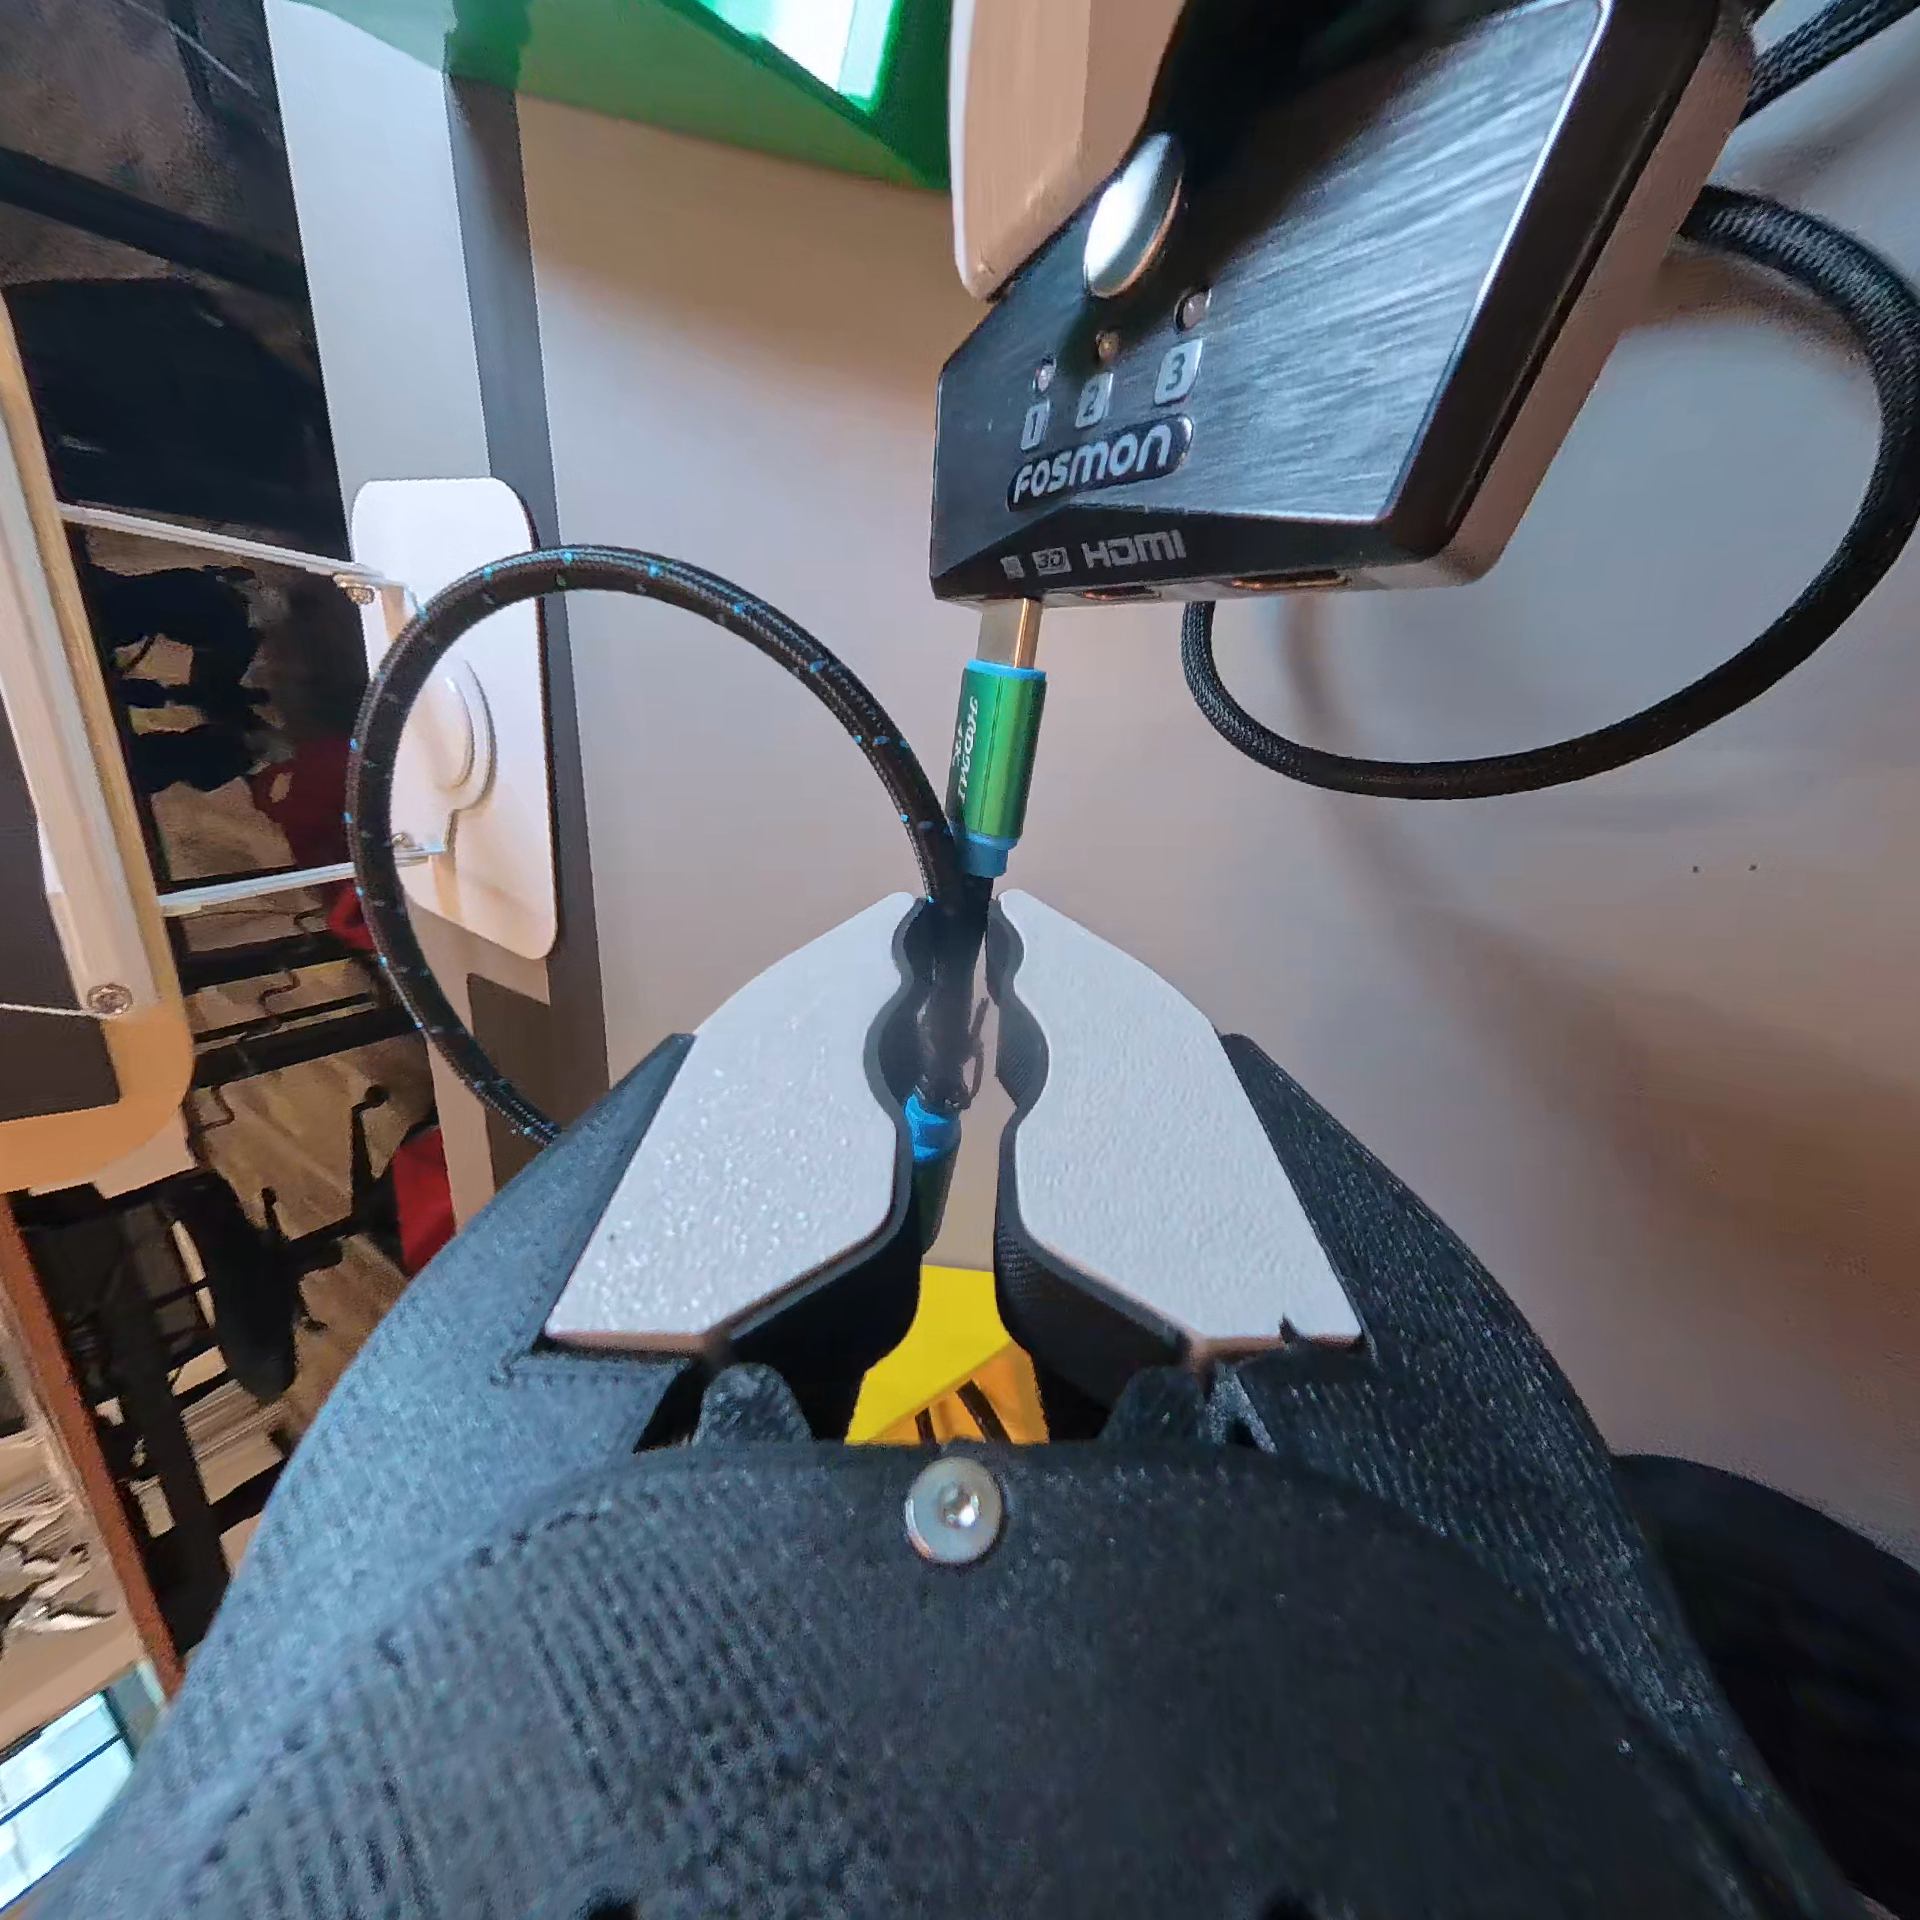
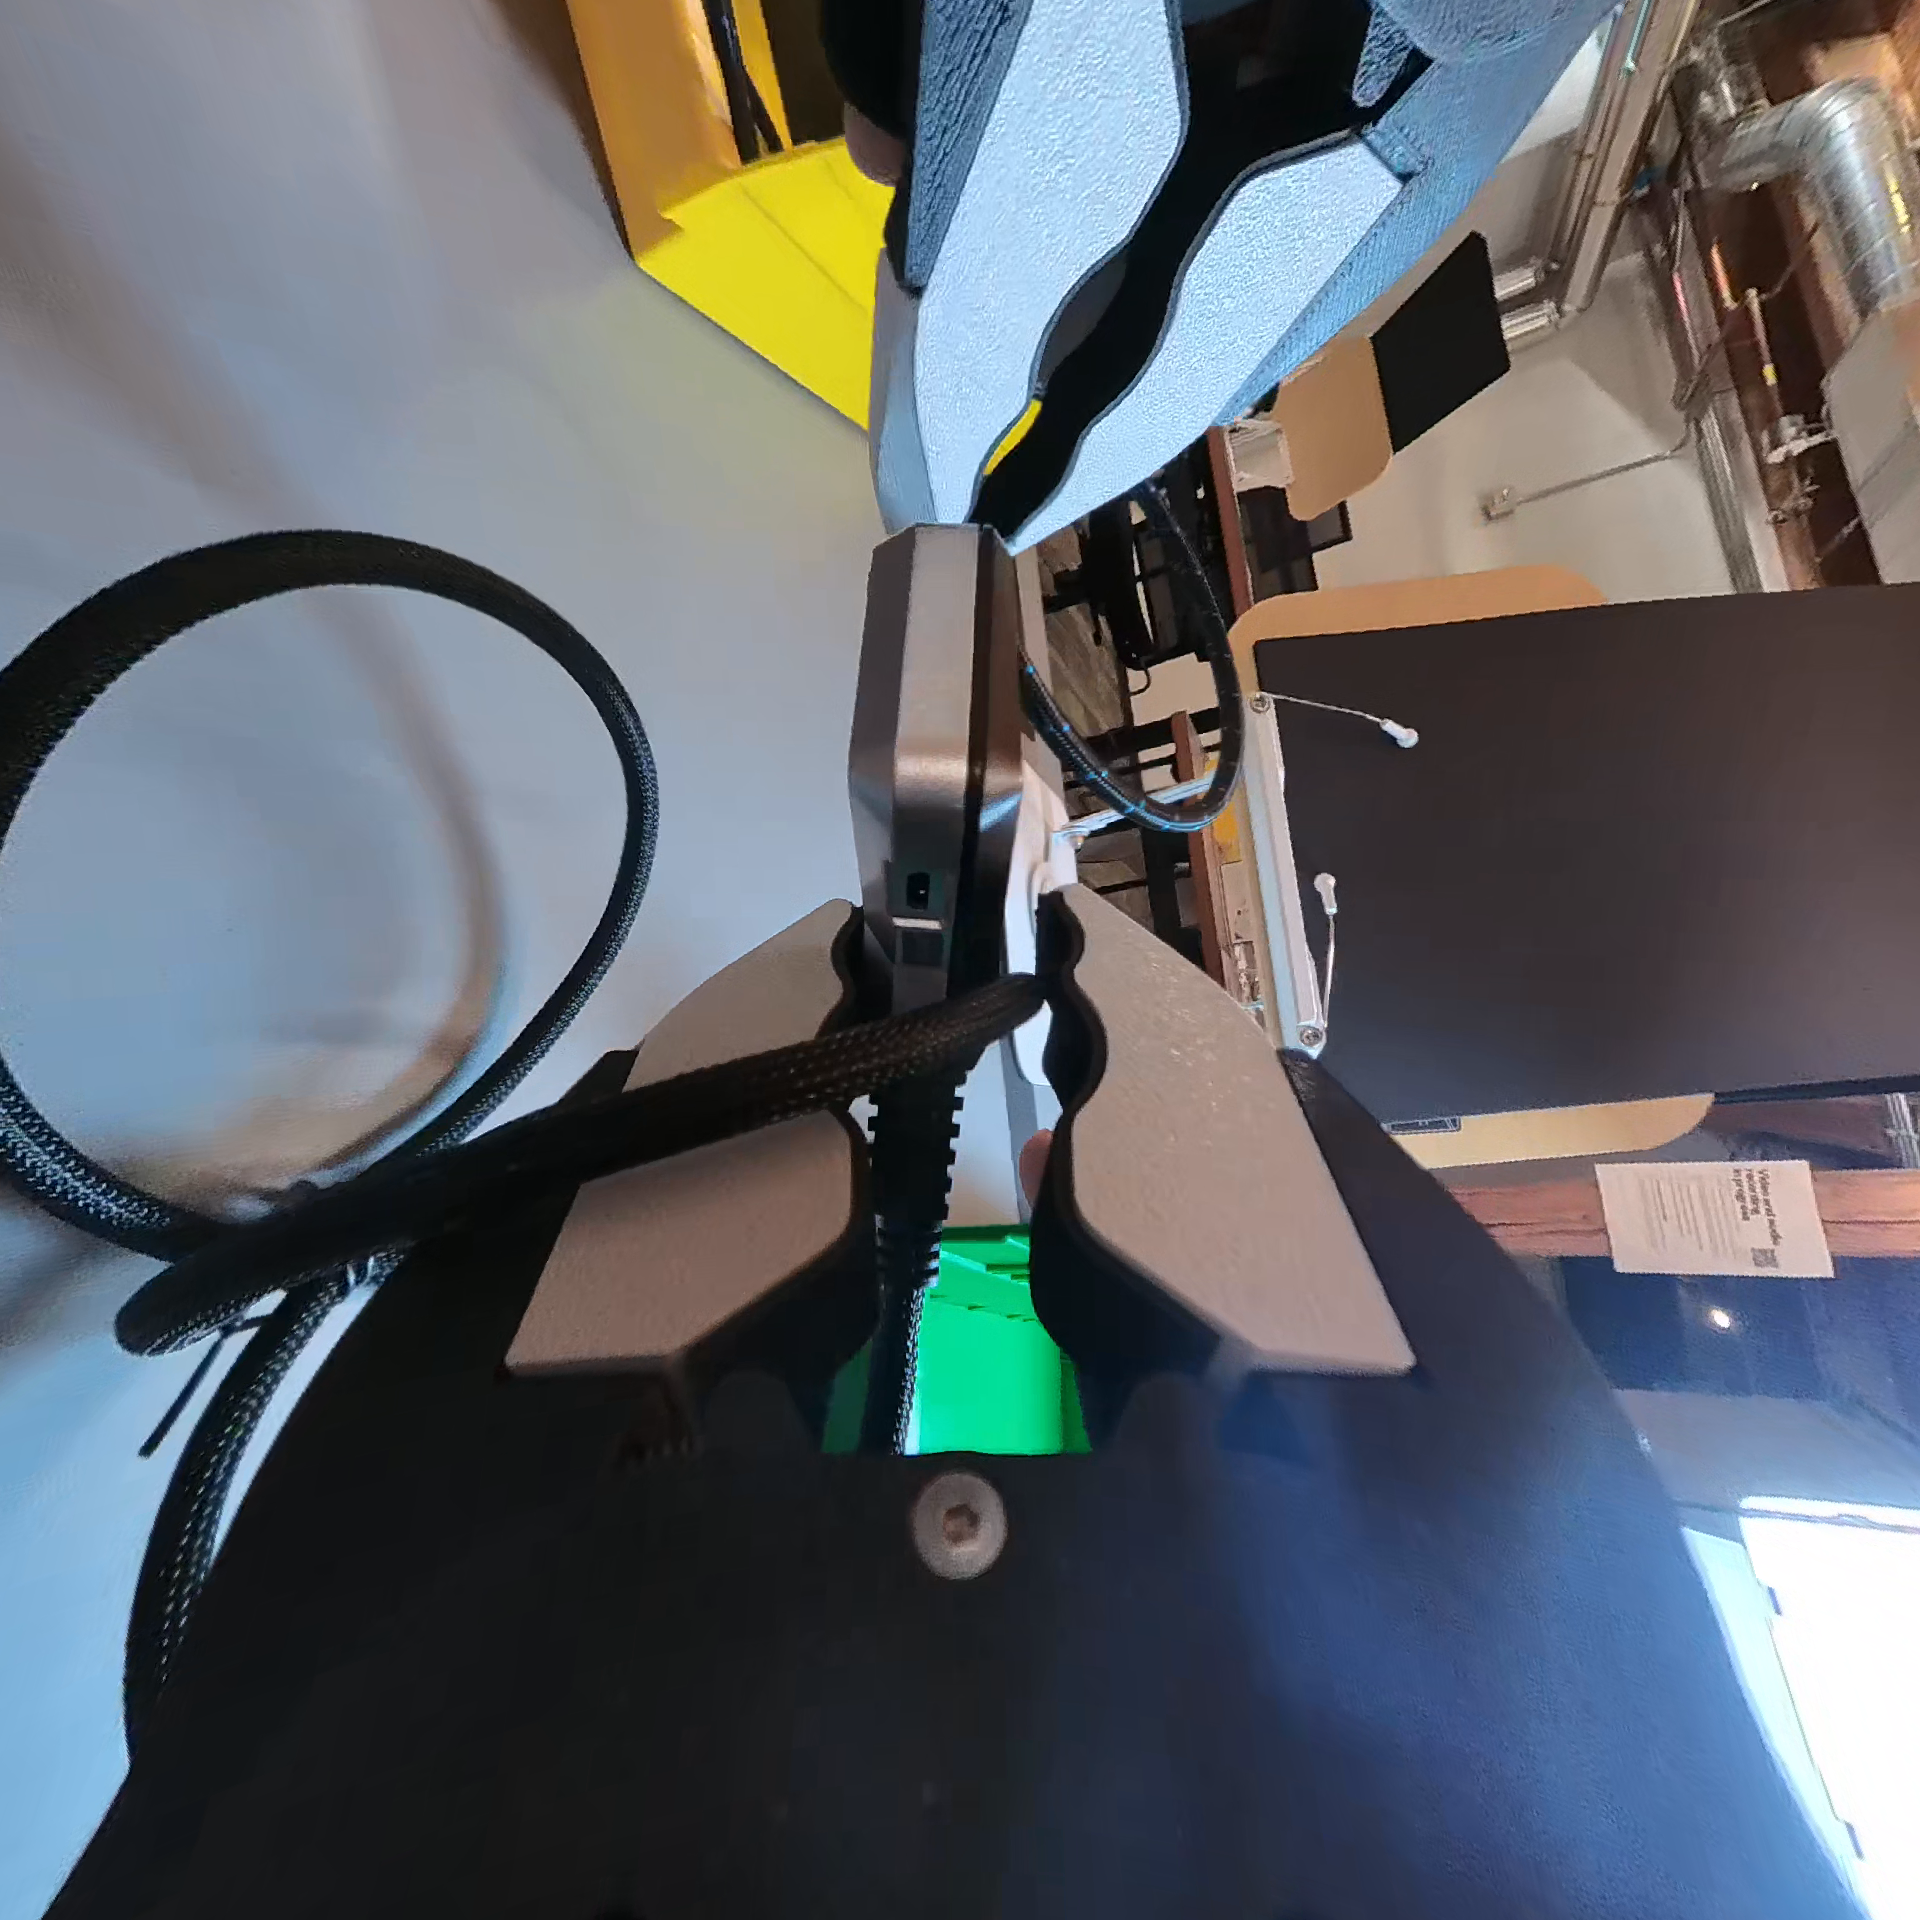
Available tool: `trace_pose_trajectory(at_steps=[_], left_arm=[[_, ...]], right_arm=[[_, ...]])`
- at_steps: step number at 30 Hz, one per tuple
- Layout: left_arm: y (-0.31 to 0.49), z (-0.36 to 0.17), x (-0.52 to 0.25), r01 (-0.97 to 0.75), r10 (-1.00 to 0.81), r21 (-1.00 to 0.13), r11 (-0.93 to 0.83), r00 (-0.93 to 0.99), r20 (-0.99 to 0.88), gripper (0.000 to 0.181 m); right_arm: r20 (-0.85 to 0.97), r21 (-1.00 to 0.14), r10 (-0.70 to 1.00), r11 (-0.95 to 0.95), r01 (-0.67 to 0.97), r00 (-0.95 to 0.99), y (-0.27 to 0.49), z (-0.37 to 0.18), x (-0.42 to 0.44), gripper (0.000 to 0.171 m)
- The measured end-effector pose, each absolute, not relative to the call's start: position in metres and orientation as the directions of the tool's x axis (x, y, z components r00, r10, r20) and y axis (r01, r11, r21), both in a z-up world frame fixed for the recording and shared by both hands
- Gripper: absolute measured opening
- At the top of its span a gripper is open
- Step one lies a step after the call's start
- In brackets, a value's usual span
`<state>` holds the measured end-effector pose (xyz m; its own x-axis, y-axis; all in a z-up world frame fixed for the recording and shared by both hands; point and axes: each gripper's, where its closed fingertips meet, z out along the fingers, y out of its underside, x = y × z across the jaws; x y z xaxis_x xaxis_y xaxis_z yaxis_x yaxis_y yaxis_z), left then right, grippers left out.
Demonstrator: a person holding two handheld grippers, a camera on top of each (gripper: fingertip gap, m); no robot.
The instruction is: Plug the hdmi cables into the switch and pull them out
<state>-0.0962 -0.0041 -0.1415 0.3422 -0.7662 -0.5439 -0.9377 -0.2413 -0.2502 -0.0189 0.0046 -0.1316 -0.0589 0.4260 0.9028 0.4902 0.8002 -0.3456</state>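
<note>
The black HDMI switch (image 1: 1299,343) is in the air, its three ports facing my left gripper (image 1: 956,920). That gripper is shut on the blue-flecked braided cable (image 1: 416,748), just behind its green plug (image 1: 997,758). The plug's metal tip sits in the leftmost port, with some metal still showing. My right gripper (image 2: 951,935) is shut on the back end of the switch (image 2: 925,727), seen edge-on, beside the switch's own black braided cable (image 2: 582,686). One right finger (image 1: 1023,166) shows over the switch. The left gripper (image 2: 992,520) shows at the switch's far end.
A white table surface (image 1: 1403,1091) lies under everything. The switch's cable loops over it (image 1: 1849,468). A yellow bin (image 2: 769,239) and a green bin (image 1: 675,73) stand at the edges. Dark desk panels (image 2: 1610,831) and office furniture are beyond the table.
</note>
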Motion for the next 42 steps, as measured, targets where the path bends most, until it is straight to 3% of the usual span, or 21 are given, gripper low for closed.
trace_pose_trajectory(at_steps=[10, 14, 19, 23, 27, 37, 42], left_arm=[[-0.006, -0.143, -0.087, -0.96, -0.742, -0.193, -0.202, 0.278, -0.61, 0.009], [-0.007, -0.139, -0.075, -0.933, -0.783, -0.333, -0.135, 0.306, -0.542, 0.007], [-0.019, -0.15, -0.062, -0.906, -0.867, -0.424, -0.008, 0.218, -0.449, 0.007], [-0.036, -0.149, -0.054, -0.819, -0.936, -0.572, 0.04, 0.169, -0.308, 0.007], [-0.037, -0.136, -0.049, -0.784, -0.93, -0.619, 0.044, 0.194, -0.311, 0.007], [-0.029, -0.131, -0.05, -0.748, -0.918, -0.663, -0.037, 0.288, -0.274, 0.007], [-0.021, -0.137, -0.053, -0.791, -0.884, -0.611, -0.032, 0.307, -0.351, 0.008]], right_arm=[[0.849, -0.415, 0.52, 0.766, 0.49, -0.094, -0.002, -0.136, -0.012, 0.031], [0.823, -0.473, 0.561, 0.76, 0.445, -0.084, -0.006, -0.131, -0.006, 0.03], [0.754, -0.579, 0.635, 0.763, 0.289, -0.166, -0.041, -0.127, -0.008, 0.027], [0.723, -0.572, 0.647, 0.757, 0.314, -0.242, -0.047, -0.134, -0.004, 0.027], [0.702, -0.613, 0.678, 0.732, 0.297, -0.22, -0.038, -0.131, 0.002, 0.027], [0.813, -0.427, 0.551, 0.783, 0.452, -0.189, -0.014, -0.141, 0.002, 0.03], [0.85, -0.367, 0.496, 0.801, 0.473, -0.181, -0.015, -0.139, 0.0, 0.027]])
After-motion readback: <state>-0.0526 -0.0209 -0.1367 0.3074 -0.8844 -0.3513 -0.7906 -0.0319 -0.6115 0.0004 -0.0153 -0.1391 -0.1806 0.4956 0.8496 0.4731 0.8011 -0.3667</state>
